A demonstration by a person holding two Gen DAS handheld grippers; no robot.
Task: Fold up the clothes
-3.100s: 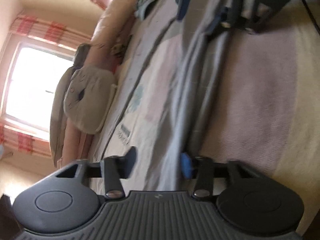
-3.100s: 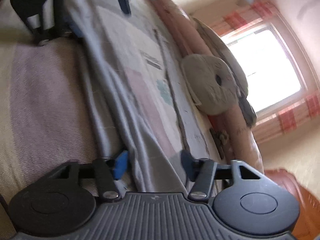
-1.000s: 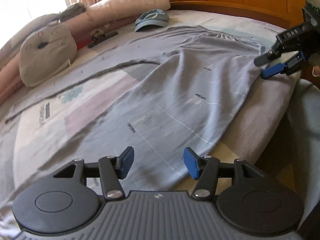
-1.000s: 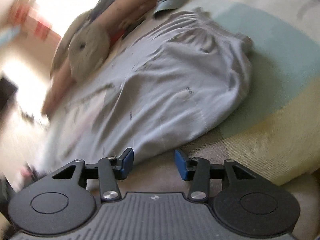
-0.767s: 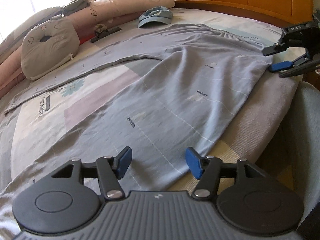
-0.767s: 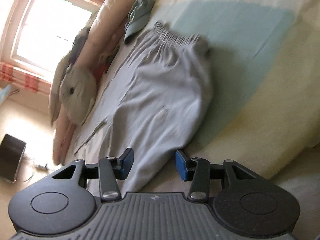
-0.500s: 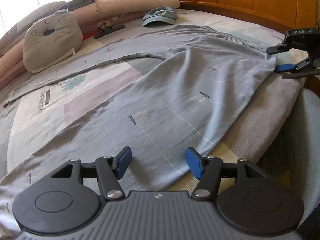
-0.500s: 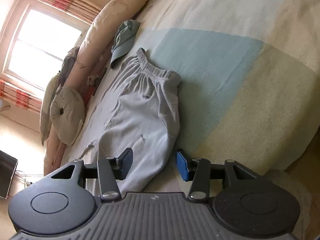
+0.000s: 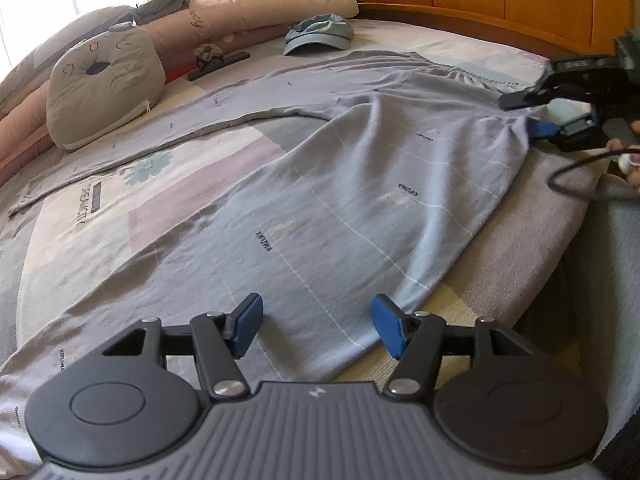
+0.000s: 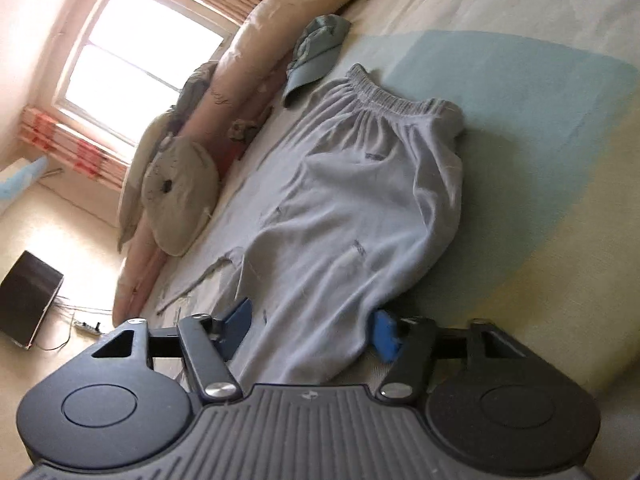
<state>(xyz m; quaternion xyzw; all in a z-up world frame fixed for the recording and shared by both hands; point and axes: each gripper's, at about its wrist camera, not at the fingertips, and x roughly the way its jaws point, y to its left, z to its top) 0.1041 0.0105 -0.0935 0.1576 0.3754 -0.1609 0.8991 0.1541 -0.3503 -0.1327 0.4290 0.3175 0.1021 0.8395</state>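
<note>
Since a moment ago the right gripper (image 10: 310, 330) has dropped onto the grey trousers (image 9: 360, 184) spread over the bed (image 9: 532, 252); its jaws are closing around the near edge (not yet pinched). Left gripper (image 9: 316, 326) hovers open above the cloth, holding nothing.

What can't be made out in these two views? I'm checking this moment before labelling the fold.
- Left wrist view: the far leg hem of the grey trousers is cut off by the left edge.
- Left wrist view: the right gripper, closing at the waistband corner, is blurred; a grip cannot be confirmed.
- Right wrist view: the near trouser edge is hidden under the gripper's body.
- The cap's lettering, if any, is too small.
</note>
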